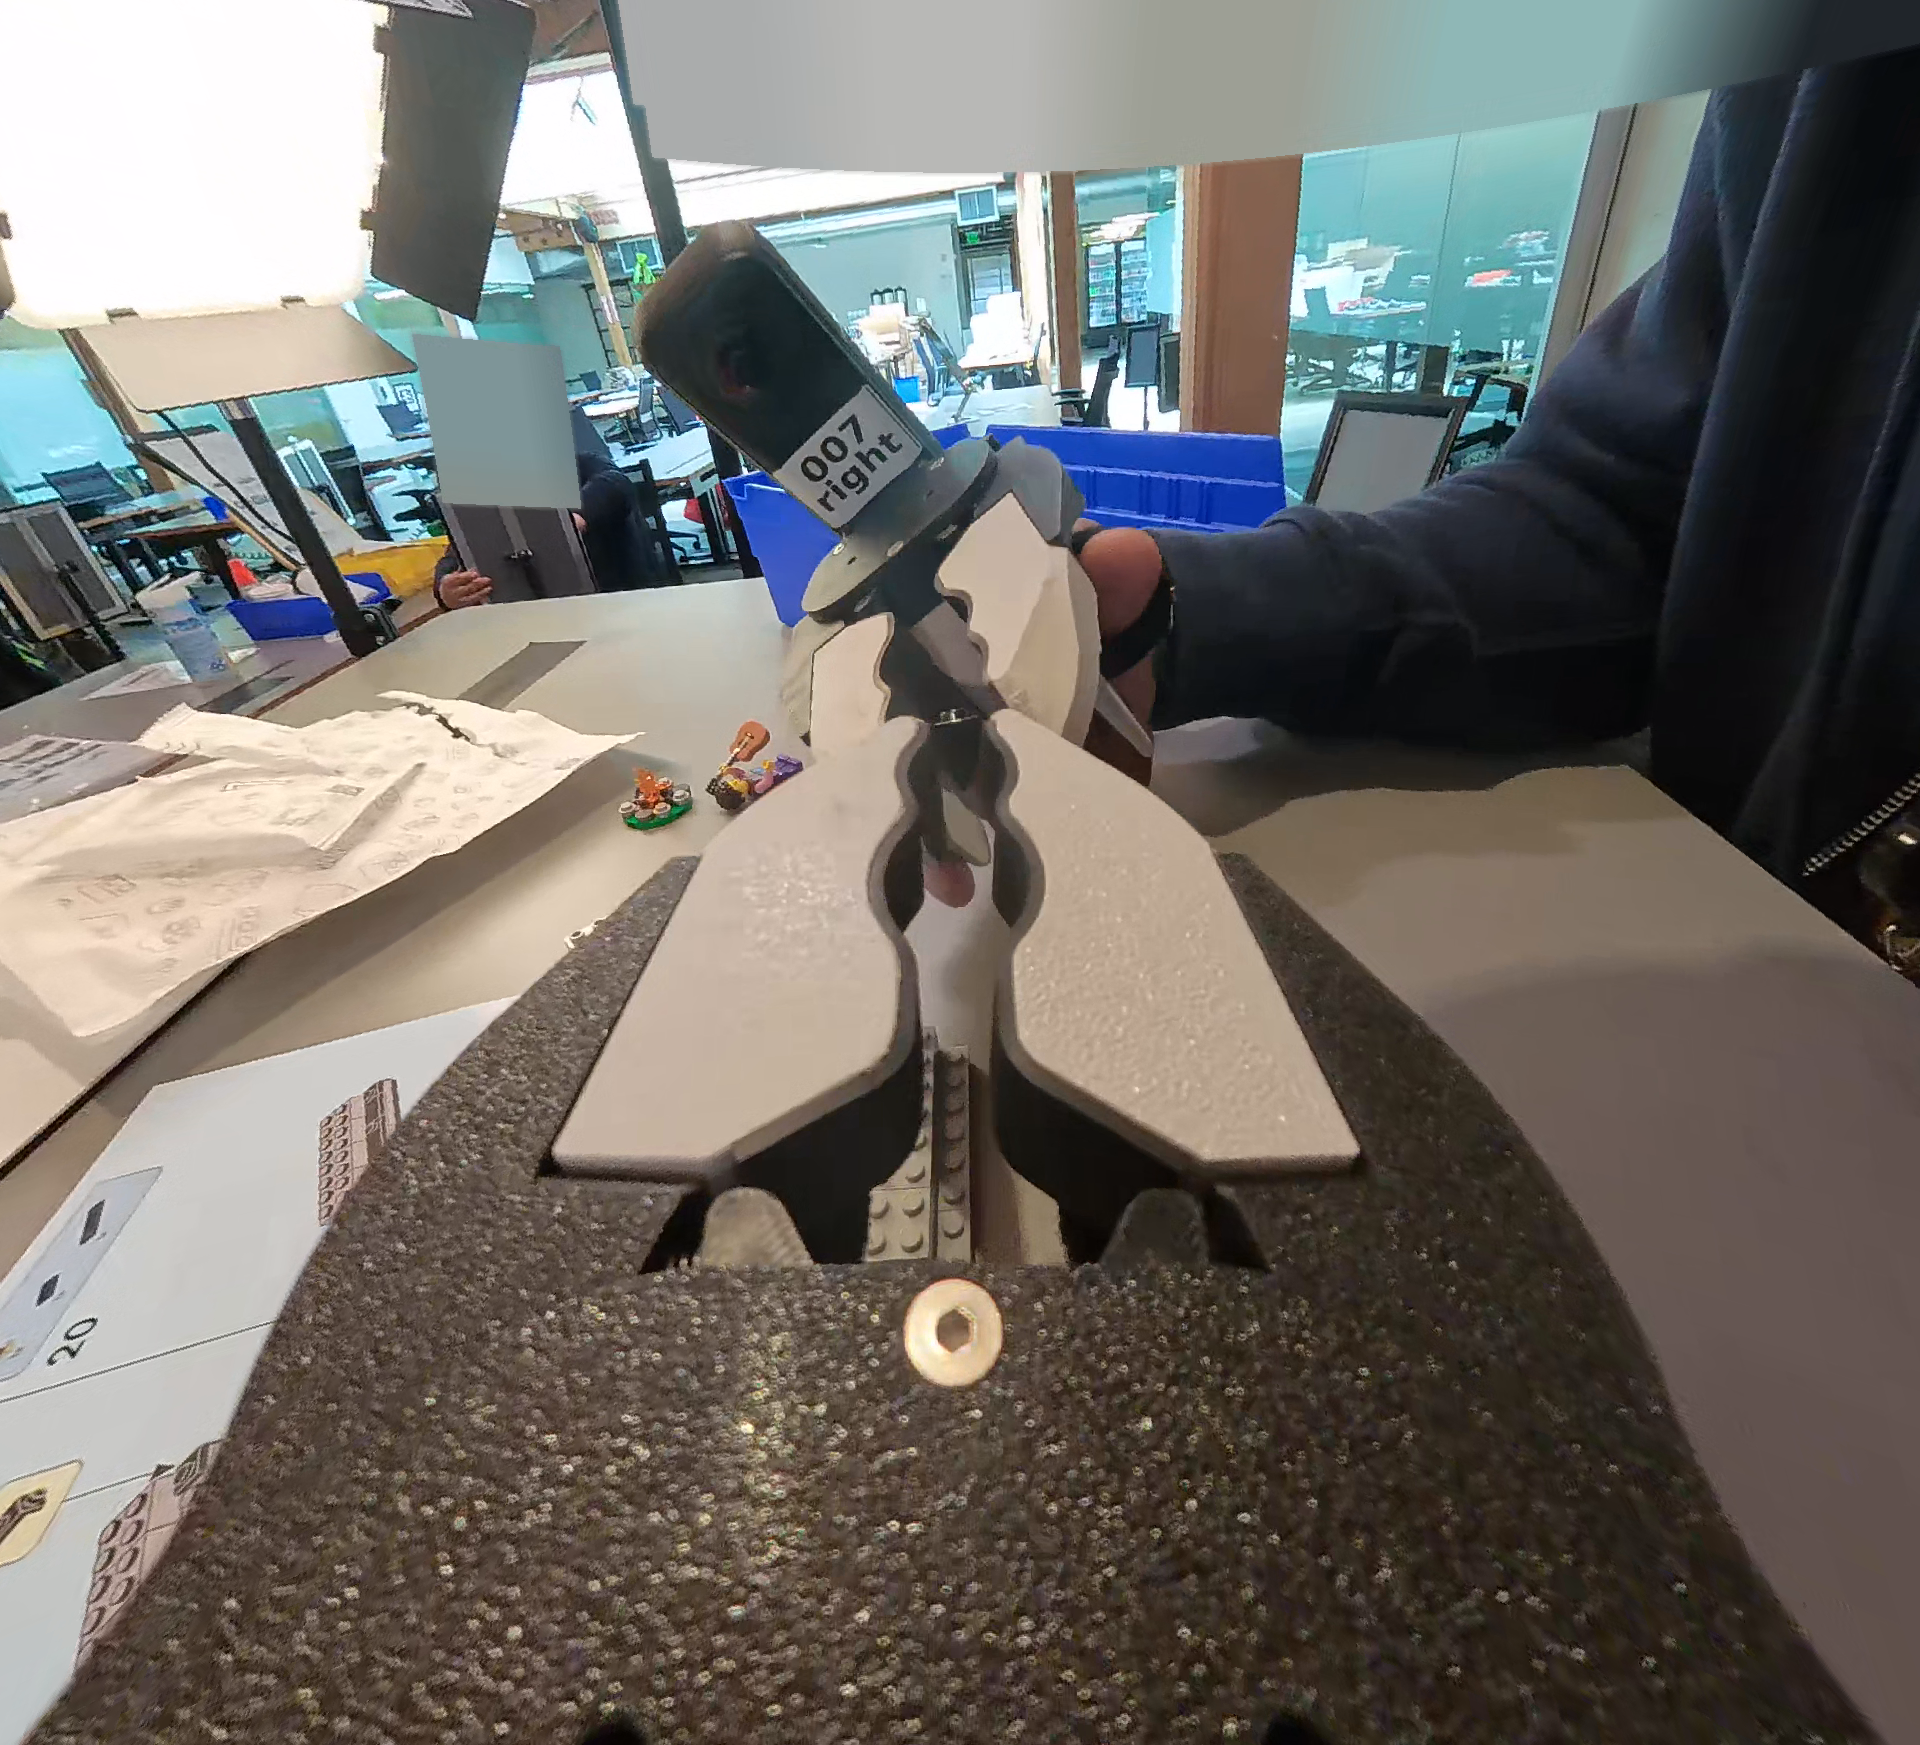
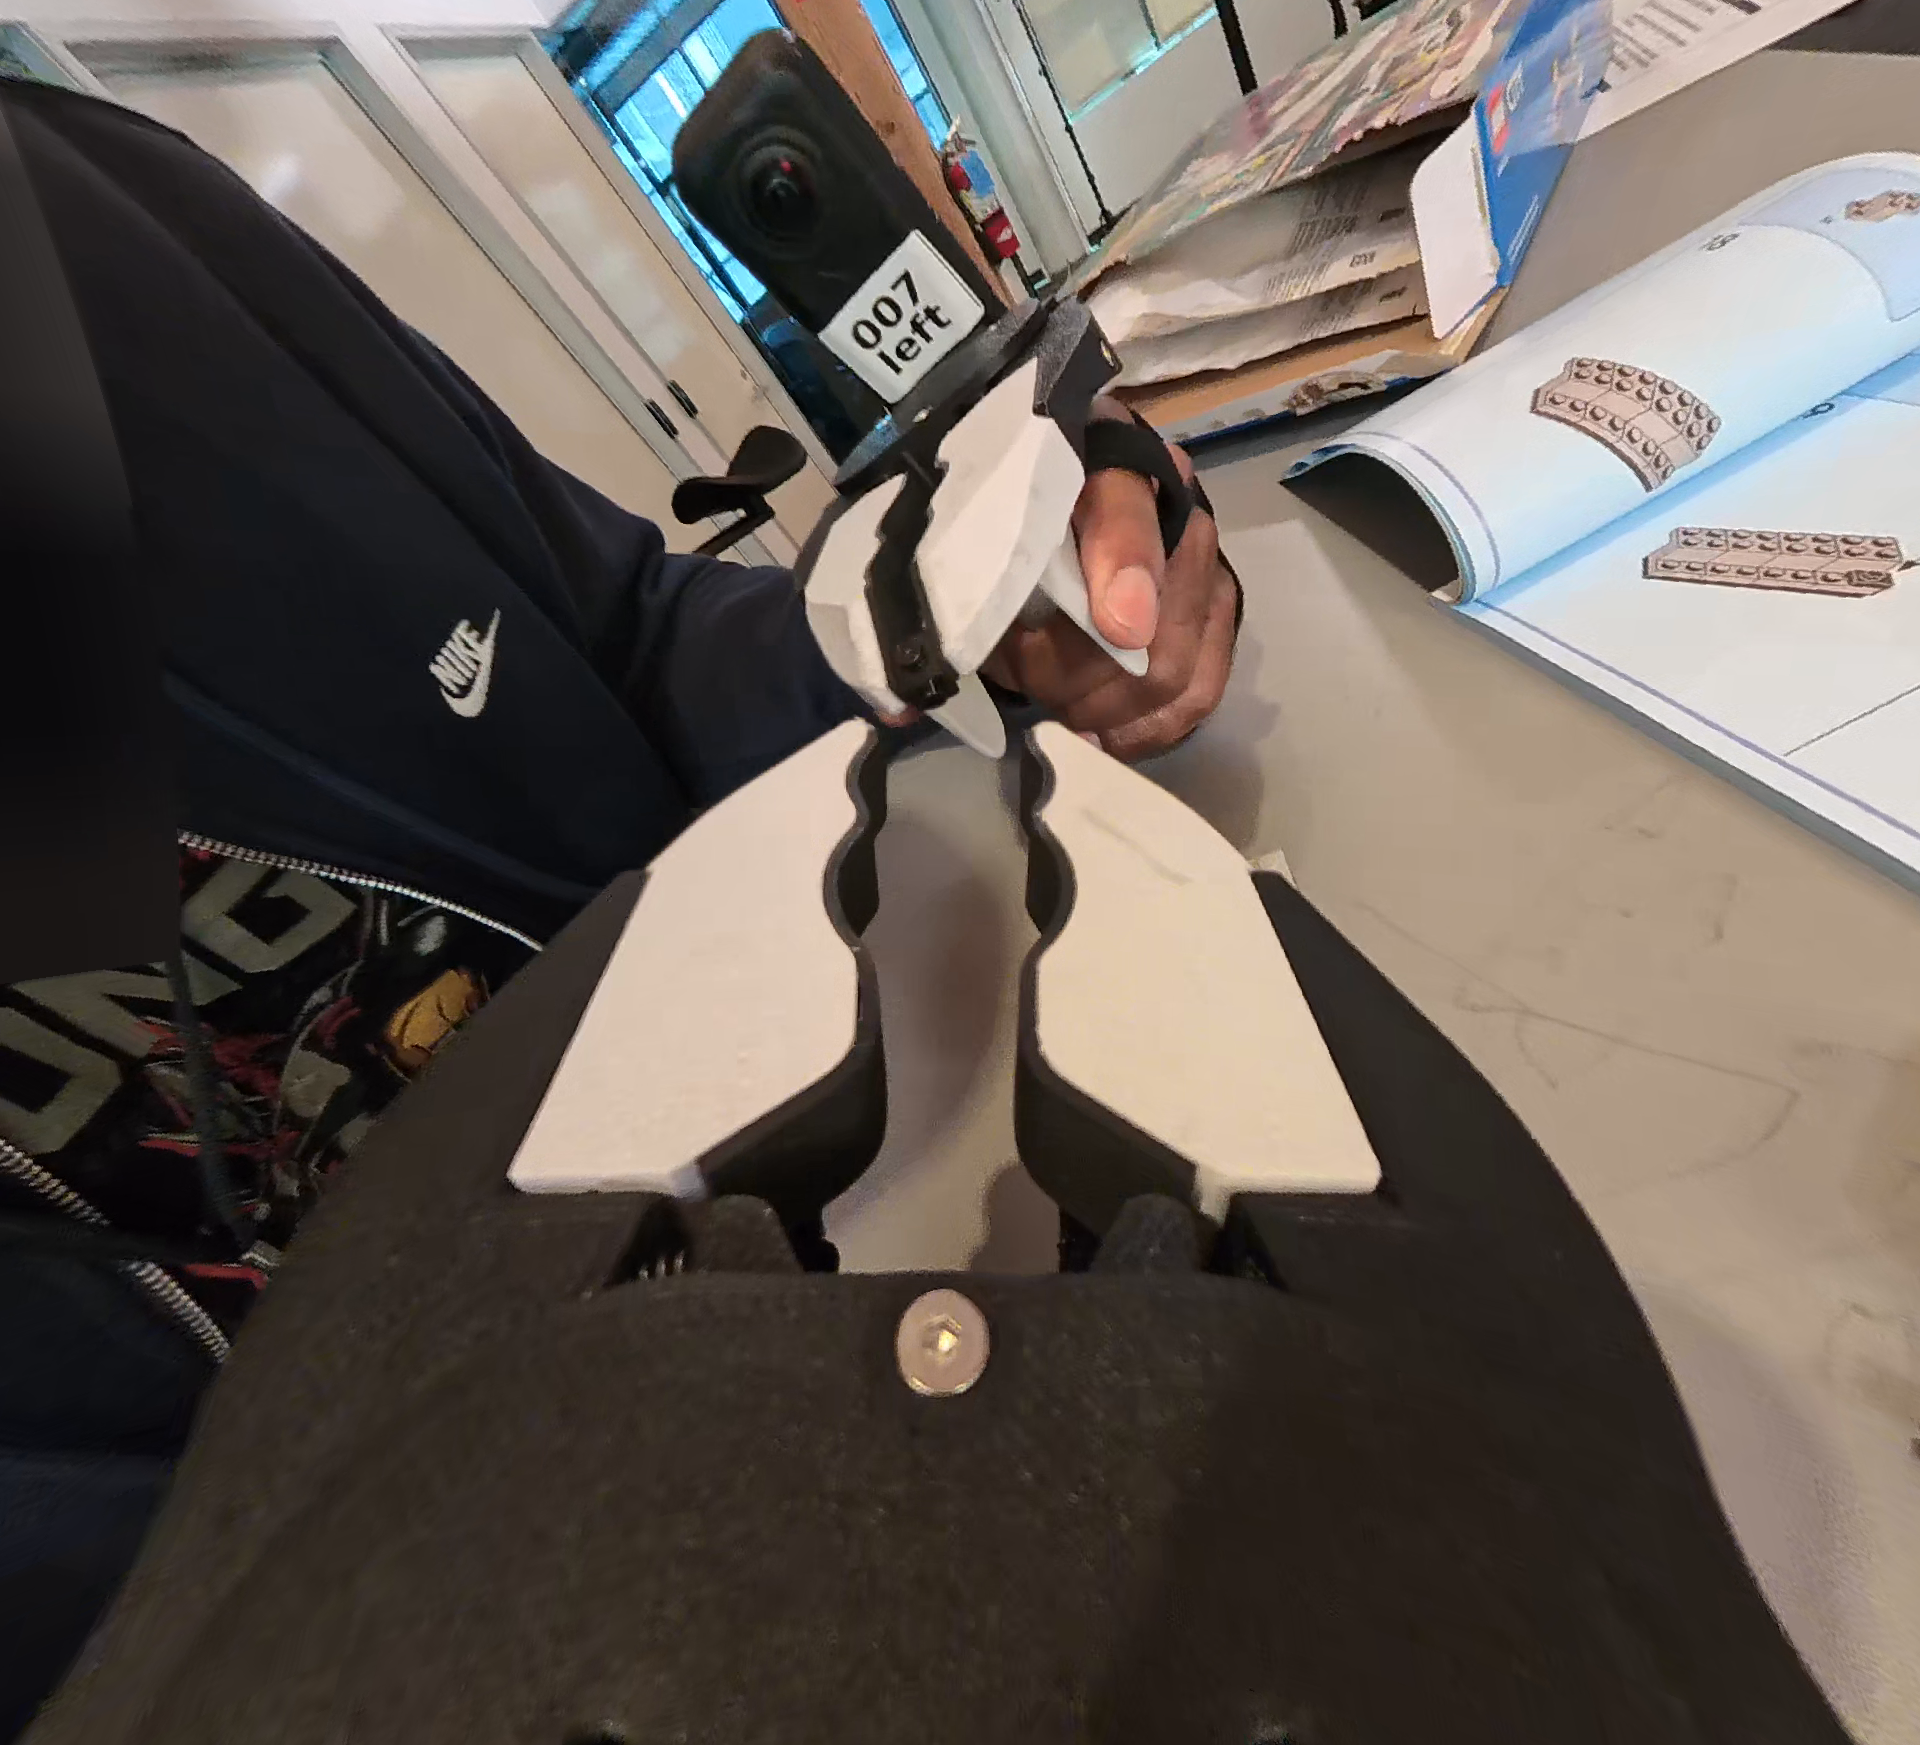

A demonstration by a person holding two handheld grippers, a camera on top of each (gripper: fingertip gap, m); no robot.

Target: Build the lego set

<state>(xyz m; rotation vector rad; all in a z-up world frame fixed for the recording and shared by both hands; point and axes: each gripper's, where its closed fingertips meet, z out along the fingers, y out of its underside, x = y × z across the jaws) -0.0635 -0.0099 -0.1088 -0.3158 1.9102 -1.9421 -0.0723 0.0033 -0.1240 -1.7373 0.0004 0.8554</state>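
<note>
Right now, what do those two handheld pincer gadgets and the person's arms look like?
Each gripper, left and right, has pale grey wavy-edged fingers on a rough black body, topped by a black camera bearing a white sticker. Sleeves are dark navy.

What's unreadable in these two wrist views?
- Left wrist view: the grey brick piece is mostly covered by the left gripper fingers. Whether they press on it is unclear.
- Left wrist view: the toy figures are too small for detail.
- Right wrist view: the open booklet is cut off by the right edge.
</note>
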